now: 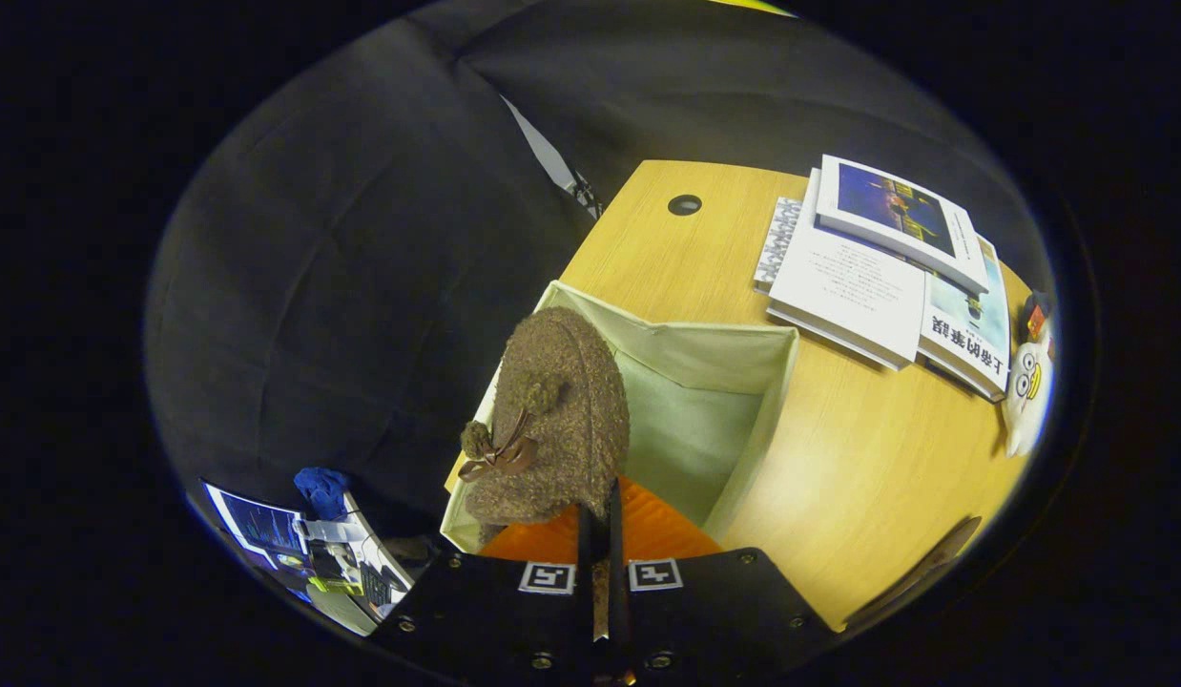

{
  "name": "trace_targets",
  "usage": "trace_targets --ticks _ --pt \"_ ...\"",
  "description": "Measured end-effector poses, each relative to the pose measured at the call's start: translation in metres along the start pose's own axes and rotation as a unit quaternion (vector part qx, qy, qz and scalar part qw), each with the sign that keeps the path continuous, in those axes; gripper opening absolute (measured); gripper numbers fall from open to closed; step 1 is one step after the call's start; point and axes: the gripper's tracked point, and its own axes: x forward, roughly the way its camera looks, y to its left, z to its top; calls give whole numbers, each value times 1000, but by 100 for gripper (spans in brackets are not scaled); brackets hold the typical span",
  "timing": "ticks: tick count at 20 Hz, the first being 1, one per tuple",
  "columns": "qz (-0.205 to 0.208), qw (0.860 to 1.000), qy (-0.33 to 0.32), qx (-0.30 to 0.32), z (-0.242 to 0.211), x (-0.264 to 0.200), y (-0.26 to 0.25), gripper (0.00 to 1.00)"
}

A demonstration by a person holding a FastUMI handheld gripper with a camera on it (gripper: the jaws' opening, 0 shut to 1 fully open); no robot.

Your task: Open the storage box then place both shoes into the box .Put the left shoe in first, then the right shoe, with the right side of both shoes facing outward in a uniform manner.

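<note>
A brown fuzzy shoe [552, 420] with a small bow and pompoms hangs from my gripper [600, 520], whose fingers are shut on its heel rim. The shoe's orange inner lining shows just above the fingers. It hangs toe-forward over the left side of the open fabric storage box [743, 420], a pale box with a light green inside that stands on the wooden table [867, 468]. I see no other shoe inside the visible part of the box.
A stack of books [886, 277] lies on the table beyond the box to the right. A small white toy figure [1027, 382] sits at the table's right edge. Left of the table, lower down, are a screen and cluttered equipment [304, 544].
</note>
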Motion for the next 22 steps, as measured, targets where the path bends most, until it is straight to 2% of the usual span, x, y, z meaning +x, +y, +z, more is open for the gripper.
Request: trace_targets --ticks 2,4,5,6,7,16,22 --pt "5 1000 6 4 -2 9 5 9" --pt "9 1000 5 1 3 2 4 37" --pt "-1 1000 -3 -6 8 0 -2 57" --pt "-7 1000 -7 -13 3 19 -6 78" --pt "-5 1000 -10 -16 10 -7 -7 98" --pt "5 999 -48 -6 6 -59 -26 97" --pt "-8 996 -82 27 -15 -113 -79 97"
